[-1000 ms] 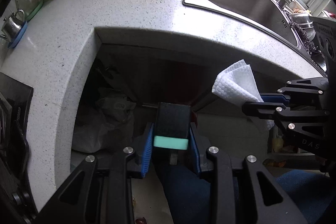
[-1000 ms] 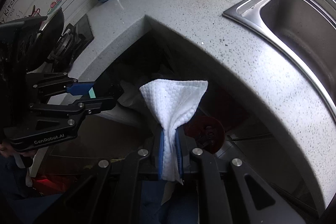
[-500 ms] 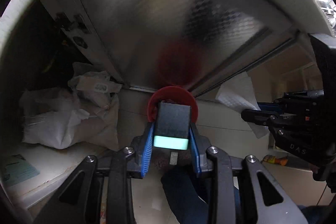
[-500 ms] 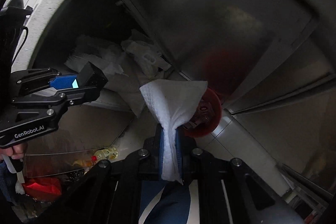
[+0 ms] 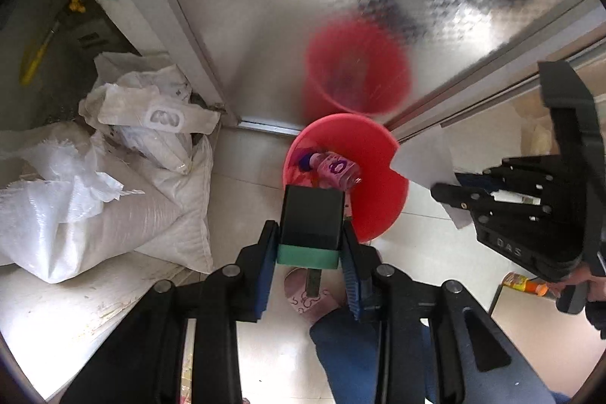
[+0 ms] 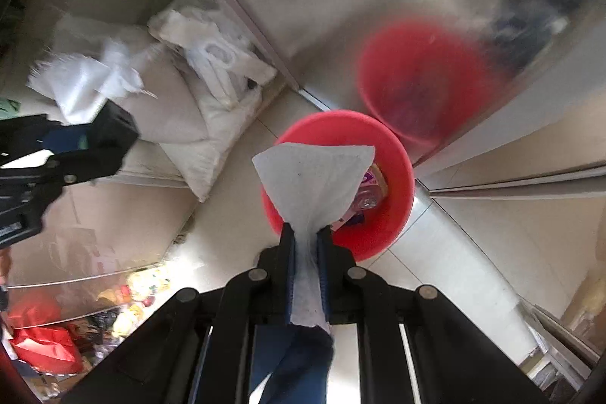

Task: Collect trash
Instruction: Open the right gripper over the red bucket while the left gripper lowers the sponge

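A shiny metal cabinet door [image 5: 265, 6] fills the far side and mirrors the red bin [image 5: 382, 199] standing on the pale tiled floor [image 5: 242, 199] before it. White sacks [image 5: 113, 184] slump to the left. A pink bottle [image 5: 335, 169] lies inside the bin. The left gripper [image 5: 310, 245] points down near the bin's near rim, its jaws clamped on a black block with a green end [image 5: 310, 226]. The right gripper [image 6: 306, 252] has its jaws pinched tight on a white paper towel [image 6: 314, 177], which fans out over the bin.
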`<action>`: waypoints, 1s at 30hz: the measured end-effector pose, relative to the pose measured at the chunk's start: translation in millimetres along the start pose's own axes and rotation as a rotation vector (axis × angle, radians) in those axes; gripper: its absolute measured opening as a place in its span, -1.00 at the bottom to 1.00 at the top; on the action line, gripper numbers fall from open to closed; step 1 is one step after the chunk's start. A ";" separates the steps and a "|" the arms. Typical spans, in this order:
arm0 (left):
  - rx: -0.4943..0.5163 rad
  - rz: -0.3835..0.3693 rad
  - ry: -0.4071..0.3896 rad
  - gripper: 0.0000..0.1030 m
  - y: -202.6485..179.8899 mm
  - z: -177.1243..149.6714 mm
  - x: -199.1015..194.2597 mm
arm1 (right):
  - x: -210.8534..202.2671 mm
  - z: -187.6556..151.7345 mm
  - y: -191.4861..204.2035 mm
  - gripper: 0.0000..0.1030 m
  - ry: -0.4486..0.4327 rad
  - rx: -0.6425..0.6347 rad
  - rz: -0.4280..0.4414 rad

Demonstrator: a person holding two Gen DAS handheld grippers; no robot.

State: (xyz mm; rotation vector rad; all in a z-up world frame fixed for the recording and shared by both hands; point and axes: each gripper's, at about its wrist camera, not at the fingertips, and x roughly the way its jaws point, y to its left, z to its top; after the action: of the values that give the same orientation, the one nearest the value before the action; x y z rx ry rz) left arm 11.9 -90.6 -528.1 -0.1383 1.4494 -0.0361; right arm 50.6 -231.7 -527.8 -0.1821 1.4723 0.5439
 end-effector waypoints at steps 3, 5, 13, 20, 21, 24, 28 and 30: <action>-0.021 -0.002 0.014 -0.42 7.6 -5.5 11.6 | 15.5 0.7 -0.3 -0.78 -0.003 -0.020 0.000; -0.026 0.001 0.024 -0.42 10.5 -8.4 17.1 | 25.5 2.5 -2.6 -0.78 0.001 -0.007 0.008; -0.033 -0.003 0.045 -0.42 8.3 -16.8 30.1 | 39.8 -5.9 -12.5 -0.11 -0.019 0.000 0.015; -0.038 -0.013 0.047 -0.42 7.4 -18.1 34.5 | 33.2 -17.0 -17.0 0.78 -0.025 0.017 -0.013; -0.034 -0.016 0.046 -0.42 6.7 -17.8 34.9 | 32.1 -18.3 -19.2 0.80 -0.020 0.029 -0.009; -0.017 -0.021 0.039 -0.42 2.9 -15.0 31.6 | 26.3 -21.2 -24.8 0.97 -0.013 0.068 0.007; -0.001 -0.036 0.033 -0.42 -3.9 -7.1 30.2 | 11.1 -23.1 -27.8 0.99 -0.036 0.094 0.018; 0.012 -0.045 0.033 -0.42 -8.4 -3.1 31.5 | 5.8 -23.4 -30.6 0.99 -0.047 0.104 0.021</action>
State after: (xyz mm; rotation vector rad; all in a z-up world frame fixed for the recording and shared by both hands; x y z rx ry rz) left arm 13.2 -102.5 -558.6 -0.1606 1.4783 -0.0840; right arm 43.6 -267.1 -542.3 -0.0712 1.4540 0.4839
